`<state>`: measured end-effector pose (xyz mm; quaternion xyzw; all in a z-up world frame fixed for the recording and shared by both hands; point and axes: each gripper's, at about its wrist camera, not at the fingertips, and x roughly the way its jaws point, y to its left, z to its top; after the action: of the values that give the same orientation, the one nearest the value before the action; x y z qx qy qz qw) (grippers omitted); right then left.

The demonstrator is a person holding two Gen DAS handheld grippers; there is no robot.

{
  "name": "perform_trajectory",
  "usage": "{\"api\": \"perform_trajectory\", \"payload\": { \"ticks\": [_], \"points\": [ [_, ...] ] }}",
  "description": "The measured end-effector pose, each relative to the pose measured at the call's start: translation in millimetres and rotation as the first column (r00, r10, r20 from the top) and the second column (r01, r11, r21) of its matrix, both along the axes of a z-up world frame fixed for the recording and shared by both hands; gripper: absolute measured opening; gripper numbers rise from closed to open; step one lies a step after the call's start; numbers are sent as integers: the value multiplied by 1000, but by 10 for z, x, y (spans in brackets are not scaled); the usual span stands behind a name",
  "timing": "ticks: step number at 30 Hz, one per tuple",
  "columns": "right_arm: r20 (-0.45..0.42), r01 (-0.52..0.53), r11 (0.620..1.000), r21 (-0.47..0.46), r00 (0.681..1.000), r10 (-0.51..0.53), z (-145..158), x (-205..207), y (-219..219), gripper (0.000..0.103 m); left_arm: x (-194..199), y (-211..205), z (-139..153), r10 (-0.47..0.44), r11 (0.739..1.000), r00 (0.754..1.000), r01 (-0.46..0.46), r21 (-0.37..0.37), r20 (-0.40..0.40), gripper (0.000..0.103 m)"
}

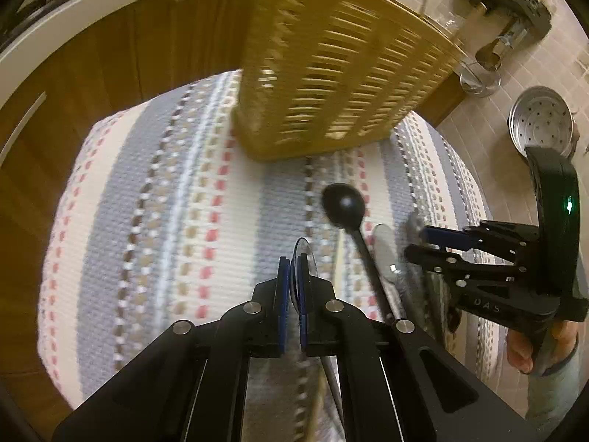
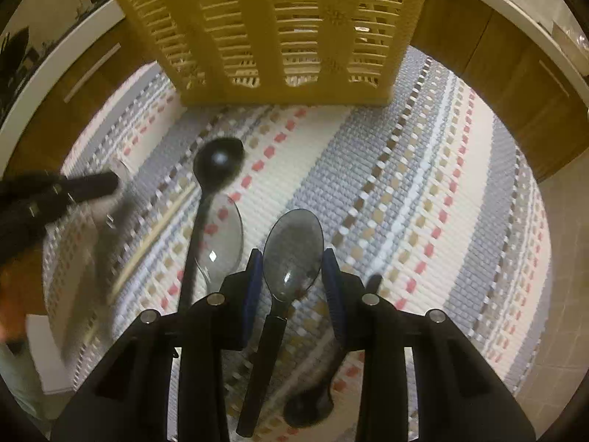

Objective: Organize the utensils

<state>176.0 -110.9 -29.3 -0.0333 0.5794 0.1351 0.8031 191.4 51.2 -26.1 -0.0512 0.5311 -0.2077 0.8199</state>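
While blurred, left tongs (image 1: pixel 292 280) pinch clear spoon (image 1: pixel 304 254).

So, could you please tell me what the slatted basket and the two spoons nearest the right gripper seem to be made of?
Basket: looks like moulded plastic, matte tan-yellow, with even slots.
Spoon between the right jaws: apparently smoky translucent plastic, glossy, with a glint on the bowl and a dark handle.
Black spoon: probably plastic or nylon, opaque, with a soft sheen.
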Motion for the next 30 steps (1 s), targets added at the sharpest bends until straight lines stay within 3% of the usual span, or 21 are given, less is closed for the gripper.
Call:
{"api": "perform_trajectory", "payload": {
  "ticks": [3, 6, 10, 13, 15, 20, 25, 28, 30],
  "points": [
    [3, -8, 1000, -3, 1000, 8, -25, -34, 18, 30, 70, 217, -19, -11, 1000, 999, 11, -8, -49, 2],
    [7, -7, 1000, -1, 1000, 7, -62, -100, 26, 30, 112, 311, -120, -35, 998, 996, 39, 44, -79, 3],
    [3, -7, 1000, 10, 1000, 7, -107, -172, -25, 29, 134, 390, -166, -40, 998, 997, 43, 46, -67, 5],
    [-13, 1, 999, 35, 1000, -1, -90, -200, -117, 29, 130, 444, -141, -50, 999, 996, 51, 13, -77, 16],
    [-24, 12, 998, 59, 1000, -10, -74, -177, -197, 29, 143, 478, -105, -32, 999, 997, 34, 42, -66, 39],
    [-8, 33, 998, 57, 999, -32, -21, -182, -364, 29, 50, 474, 11, 6, 997, 1000, -4, 77, -24, 42],
    [-37, 25, 994, 111, 999, -22, -58, -153, -432, 30, 11, 226, -92, 7, 979, 1000, -1, 205, -30, 43],
    [-81, 56, 984, 166, 996, -43, -74, -80, -542, 36, 0, 128, -106, 15, 964, 1000, -13, 264, -5, 44],
    [-81, 71, 982, 177, 995, -57, -61, -10, -619, 51, -2, 94, -113, 14, 960, 1000, -14, 280, 1, 45]
  ]
}}
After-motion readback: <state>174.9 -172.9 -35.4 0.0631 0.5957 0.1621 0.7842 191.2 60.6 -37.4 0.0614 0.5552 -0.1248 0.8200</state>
